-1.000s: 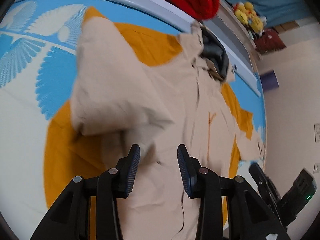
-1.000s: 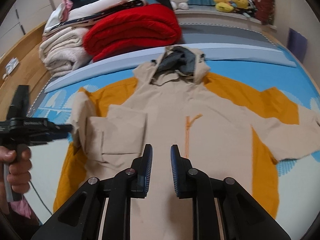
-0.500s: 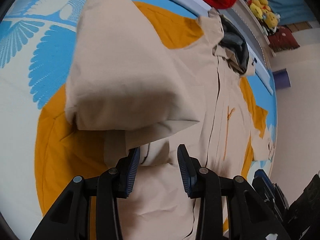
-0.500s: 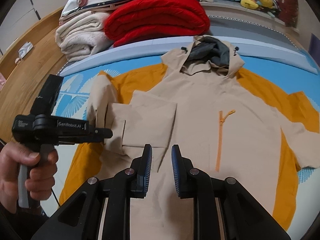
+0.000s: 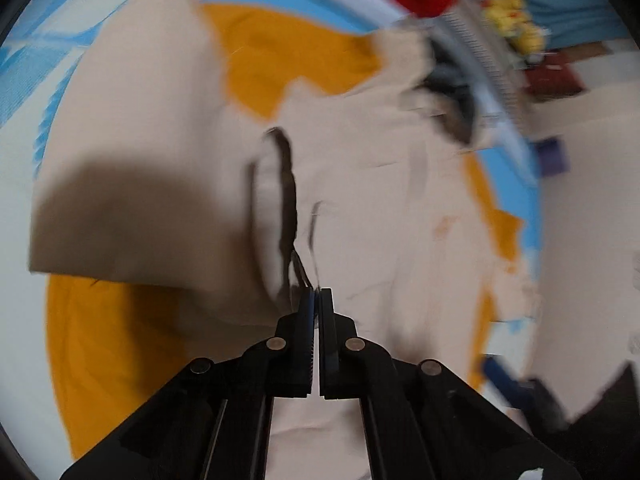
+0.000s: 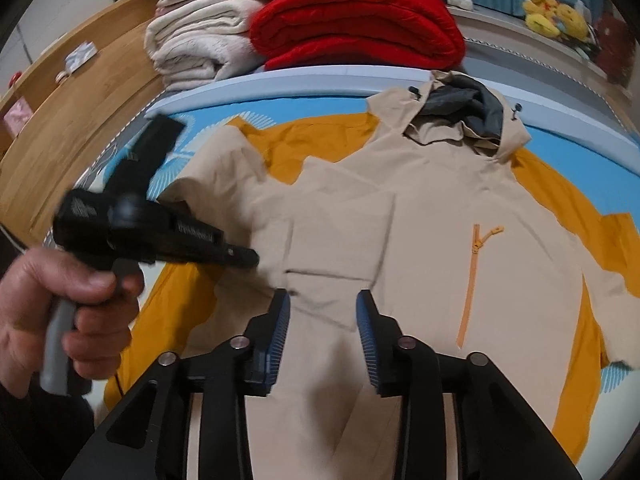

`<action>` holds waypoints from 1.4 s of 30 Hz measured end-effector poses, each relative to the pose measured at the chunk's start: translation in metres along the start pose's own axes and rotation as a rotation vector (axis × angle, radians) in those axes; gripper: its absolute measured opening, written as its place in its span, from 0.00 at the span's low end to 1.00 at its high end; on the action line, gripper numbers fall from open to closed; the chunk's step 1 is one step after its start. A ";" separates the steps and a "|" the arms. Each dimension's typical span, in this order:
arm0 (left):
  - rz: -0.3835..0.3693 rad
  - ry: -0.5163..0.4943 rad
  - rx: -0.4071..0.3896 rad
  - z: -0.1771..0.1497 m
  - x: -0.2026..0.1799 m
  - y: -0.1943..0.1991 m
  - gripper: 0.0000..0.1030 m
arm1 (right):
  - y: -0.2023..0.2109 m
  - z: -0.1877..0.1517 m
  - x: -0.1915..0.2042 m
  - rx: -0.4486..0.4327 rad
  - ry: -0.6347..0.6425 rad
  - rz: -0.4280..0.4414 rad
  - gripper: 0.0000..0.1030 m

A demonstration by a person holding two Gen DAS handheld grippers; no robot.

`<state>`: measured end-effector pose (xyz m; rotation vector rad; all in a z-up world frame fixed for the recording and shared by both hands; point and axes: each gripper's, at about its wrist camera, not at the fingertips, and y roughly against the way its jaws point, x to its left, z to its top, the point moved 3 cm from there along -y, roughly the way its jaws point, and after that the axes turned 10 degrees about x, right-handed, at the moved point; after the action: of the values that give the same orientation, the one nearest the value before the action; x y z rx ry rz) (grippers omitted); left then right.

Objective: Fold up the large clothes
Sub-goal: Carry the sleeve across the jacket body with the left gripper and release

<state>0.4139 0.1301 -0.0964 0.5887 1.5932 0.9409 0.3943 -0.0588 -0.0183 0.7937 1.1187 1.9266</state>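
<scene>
- Left wrist view: left gripper point(image 5: 318, 300) clenched, fingers pinching a fold of the beige jacket point(image 5: 360, 184) near the folded-in sleeve point(image 5: 132, 200); picture blurred, so exact seam hard to tell.
- Right wrist view: right gripper point(image 6: 322, 320) released, fingers spread and hovering just above the jacket point(image 6: 400, 240) below the folded sleeve point(image 6: 332, 236), holding nothing.
- Jacket lying flat, face up, on the orange cloth point(image 6: 320, 144) over the blue bed sheet point(image 6: 580, 148); hood point(image 6: 464, 116) at the far end, orange zipper point(image 6: 472, 276) to the right of the folded sleeve.
- Left hand point(image 6: 52, 312) seen at the jacket's left edge, gripping the black handle.
- Red blanket point(image 6: 360, 20) and cream towels point(image 6: 196, 48) stacked well beyond the hood, clear of the work.
- Step in hand, by judgement: carrying the left side panel across toward the zipper.
- To do it well: keep the pinch firm on both layers, lift only enough to clear the body, carry straight across so the new edge runs parallel to the zipper.
- Use the open gripper to pin the body near the fold line.
- Risk: the tucked sleeve sliding out if pulled too fast.
</scene>
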 end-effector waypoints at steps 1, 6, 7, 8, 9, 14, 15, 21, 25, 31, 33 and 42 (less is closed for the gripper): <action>-0.048 -0.043 -0.009 0.000 -0.011 0.006 0.00 | 0.000 -0.001 0.002 -0.002 0.011 -0.003 0.42; -0.227 -0.213 0.007 -0.013 -0.062 0.020 0.00 | -0.002 -0.003 0.011 -0.015 0.065 -0.038 0.49; -0.242 -0.239 0.012 -0.016 -0.070 0.021 0.00 | -0.003 -0.003 0.012 -0.018 0.072 -0.053 0.49; -0.262 -0.269 0.020 -0.019 -0.078 0.021 0.00 | -0.004 -0.002 0.012 -0.020 0.077 -0.068 0.49; -0.272 -0.286 0.026 -0.021 -0.083 0.021 0.00 | -0.005 -0.002 0.011 -0.020 0.079 -0.078 0.49; -0.265 -0.319 0.057 -0.026 -0.087 0.017 0.00 | -0.005 0.004 -0.003 -0.045 0.025 -0.112 0.46; -0.252 -0.312 0.055 -0.026 -0.087 0.016 0.00 | -0.005 0.005 -0.006 -0.047 0.011 -0.105 0.30; -0.153 -0.195 -0.101 -0.003 -0.057 0.049 0.11 | -0.003 0.008 -0.042 -0.058 -0.131 -0.152 0.04; 0.078 -0.109 -0.345 0.011 -0.024 0.098 0.20 | 0.024 0.011 -0.090 -0.153 -0.287 -0.200 0.03; 0.152 0.003 -0.357 0.026 0.014 0.101 0.21 | 0.075 -0.002 -0.184 -0.325 -0.539 -0.256 0.00; 0.185 0.024 -0.312 0.026 0.022 0.092 0.21 | 0.076 -0.008 -0.209 -0.315 -0.579 -0.236 0.00; 0.210 0.081 -0.265 0.026 0.034 0.077 0.21 | -0.025 -0.032 -0.221 -0.056 -0.661 0.138 0.47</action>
<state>0.4227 0.2060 -0.0534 0.5437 1.4644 1.3241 0.4911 -0.2507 -0.0845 1.3724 0.6128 1.5979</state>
